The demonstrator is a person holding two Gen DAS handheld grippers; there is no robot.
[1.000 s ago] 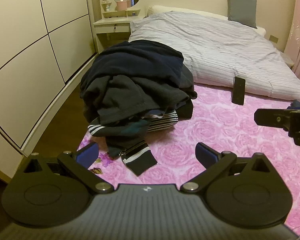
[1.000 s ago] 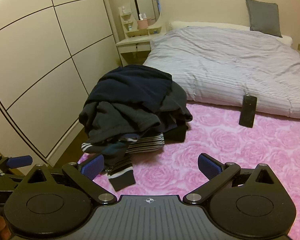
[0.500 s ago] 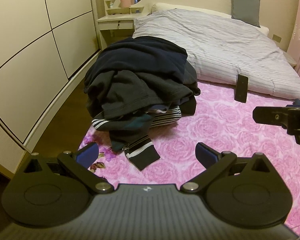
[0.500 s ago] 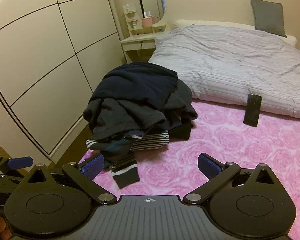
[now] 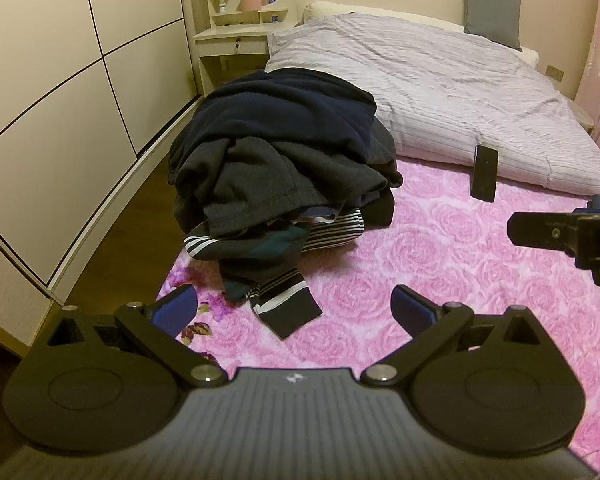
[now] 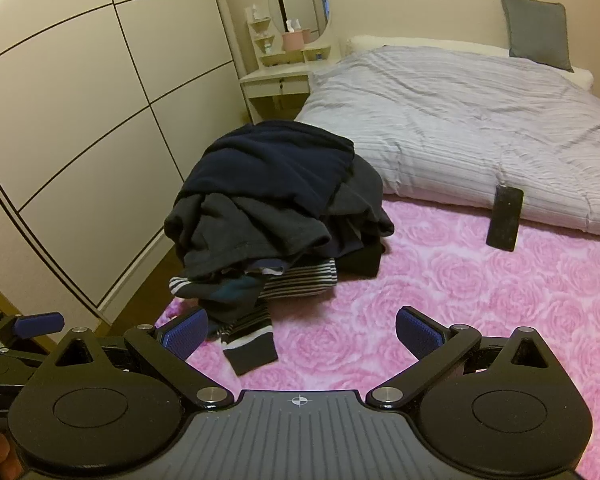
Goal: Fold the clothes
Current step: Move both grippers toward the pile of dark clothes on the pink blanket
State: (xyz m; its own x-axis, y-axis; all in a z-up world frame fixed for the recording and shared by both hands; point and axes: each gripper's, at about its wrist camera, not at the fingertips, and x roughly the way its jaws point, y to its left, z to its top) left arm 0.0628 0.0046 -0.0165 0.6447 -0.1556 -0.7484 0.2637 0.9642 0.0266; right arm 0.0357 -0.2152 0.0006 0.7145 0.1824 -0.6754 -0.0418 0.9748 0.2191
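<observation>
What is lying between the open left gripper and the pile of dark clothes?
In the left wrist view, a black striped sleeve cuff trails from the clothes pile across the pink rose blanket toward the left gripper; nothing else.

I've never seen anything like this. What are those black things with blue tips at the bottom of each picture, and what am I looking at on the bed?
There is no robot here: a person holds a two-finger gripping tool in each hand, and each tool carries a wide-angle camera that looks out along its fingers. One picture comes from the left gripper, the other from the right gripper. The blue tips are the finger pads. Both grippers are open and hold nothing.

Ahead of them lies a pile of dark clothes waiting to be folded, on a pink rose-patterned blanket. A striped cuff trails out of the pile toward the grippers. Behind is a pale striped duvet, with a dark phone-like slab leaning against its edge. In the left picture, the black piece at the right edge is part of the right tool.
</observation>
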